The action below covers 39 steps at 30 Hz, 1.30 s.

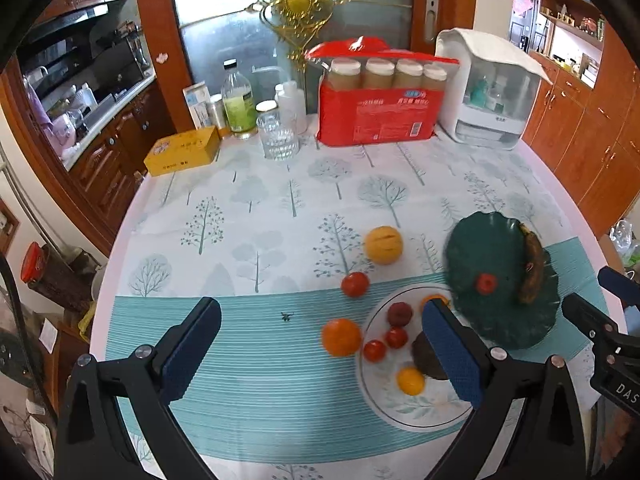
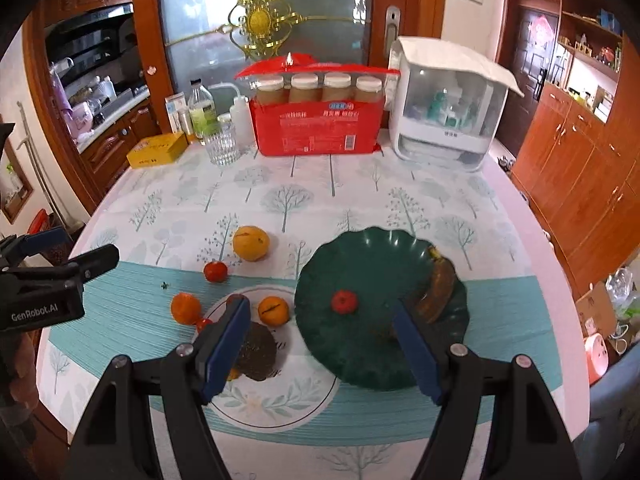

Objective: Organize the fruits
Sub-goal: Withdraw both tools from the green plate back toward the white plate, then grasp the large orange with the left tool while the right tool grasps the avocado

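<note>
A dark green plate (image 2: 372, 264) carries a small red fruit (image 2: 344, 301) and a brown banana (image 2: 438, 288). Beside it a white plate (image 2: 280, 412) holds an orange (image 2: 273, 311) and a dark brown fruit (image 2: 258, 350). My right gripper (image 2: 320, 306) hovers open over where the two plates meet, with nothing between its pads. In the left wrist view the white plate (image 1: 370, 384) also holds small tomatoes (image 1: 396, 337) and a plum (image 1: 400, 314). Loose on the cloth lie an orange (image 1: 341, 337), a tomato (image 1: 355, 284) and a yellow citrus (image 1: 383, 245). My left gripper (image 1: 320, 308) is open above the orange.
Along the back of the table (image 1: 260, 208) stand a red pack of jars (image 1: 380, 108), a white dispenser box (image 1: 488, 96), a glass (image 1: 278, 136), bottles and a yellow box (image 1: 182, 152). Wooden cabinets flank both sides. The right gripper's body (image 1: 600, 328) shows at the right edge.
</note>
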### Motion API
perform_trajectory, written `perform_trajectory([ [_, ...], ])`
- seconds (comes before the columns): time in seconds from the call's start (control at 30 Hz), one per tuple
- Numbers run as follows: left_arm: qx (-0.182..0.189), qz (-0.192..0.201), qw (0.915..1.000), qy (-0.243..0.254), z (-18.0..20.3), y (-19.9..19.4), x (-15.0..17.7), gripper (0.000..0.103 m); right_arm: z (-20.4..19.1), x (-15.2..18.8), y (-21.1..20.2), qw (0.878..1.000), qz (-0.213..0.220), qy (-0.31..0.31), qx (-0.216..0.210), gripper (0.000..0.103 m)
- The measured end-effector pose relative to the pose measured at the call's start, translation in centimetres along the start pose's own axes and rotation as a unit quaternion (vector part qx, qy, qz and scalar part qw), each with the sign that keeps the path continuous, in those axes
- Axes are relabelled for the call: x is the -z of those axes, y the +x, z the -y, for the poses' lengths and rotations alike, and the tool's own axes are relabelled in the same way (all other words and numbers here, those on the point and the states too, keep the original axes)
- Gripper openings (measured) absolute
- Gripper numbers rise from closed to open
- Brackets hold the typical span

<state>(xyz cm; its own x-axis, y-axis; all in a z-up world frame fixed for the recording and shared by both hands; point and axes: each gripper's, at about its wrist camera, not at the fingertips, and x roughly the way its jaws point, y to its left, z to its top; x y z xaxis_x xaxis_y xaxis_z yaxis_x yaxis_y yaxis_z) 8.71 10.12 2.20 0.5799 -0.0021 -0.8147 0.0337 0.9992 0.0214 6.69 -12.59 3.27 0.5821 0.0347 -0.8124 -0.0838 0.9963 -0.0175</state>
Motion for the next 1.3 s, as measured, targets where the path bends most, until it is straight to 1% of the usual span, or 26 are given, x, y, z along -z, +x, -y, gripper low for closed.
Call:
perform_trajectory([
  [0.2,0.011,-0.022,0.9997,0.002,-2.5,3.0,0.6,0.100,-2.4,1.3,1.6,0.999,-0.022,-0.020,0.014,0.074],
  [0.37,0.028,-0.048,0.9984,0.012,-3.5,5.6,1.7,0.100,-3.9,2.4,3.6,0.999,-0.044,-0.021,-0.002,0.074],
  [0.57,0.052,-0.074,0.9956,0.024,-3.4,8.3,3.2,0.100,-5.1,3.4,5.4,0.998,-0.058,-0.010,-0.016,0.074],
  [0.73,0.072,-0.098,0.9924,0.018,-3.1,10.8,4.1,0.100,-5.7,3.7,6.9,0.998,-0.066,-0.008,-0.018,0.074],
  [0.9,0.086,-0.119,0.9890,0.019,-2.3,13.0,4.3,0.097,-6.0,4.2,8.6,0.996,-0.089,-0.009,-0.023,0.074],
  [1.03,0.097,-0.136,0.9858,0.018,-1.7,14.6,4.5,0.093,-5.9,4.5,9.6,0.994,-0.102,0.000,-0.029,0.074],
  [1.17,0.104,-0.151,0.9830,0.013,-1.4,16.0,4.5,0.086,-5.8,4.5,10.5,0.993,-0.111,0.000,-0.030,0.074],
  [1.3,0.107,-0.162,0.9810,0.007,-1.3,17.0,4.6,0.083,-5.8,4.5,11.3,0.992,-0.118,-0.001,-0.035,0.074],
])
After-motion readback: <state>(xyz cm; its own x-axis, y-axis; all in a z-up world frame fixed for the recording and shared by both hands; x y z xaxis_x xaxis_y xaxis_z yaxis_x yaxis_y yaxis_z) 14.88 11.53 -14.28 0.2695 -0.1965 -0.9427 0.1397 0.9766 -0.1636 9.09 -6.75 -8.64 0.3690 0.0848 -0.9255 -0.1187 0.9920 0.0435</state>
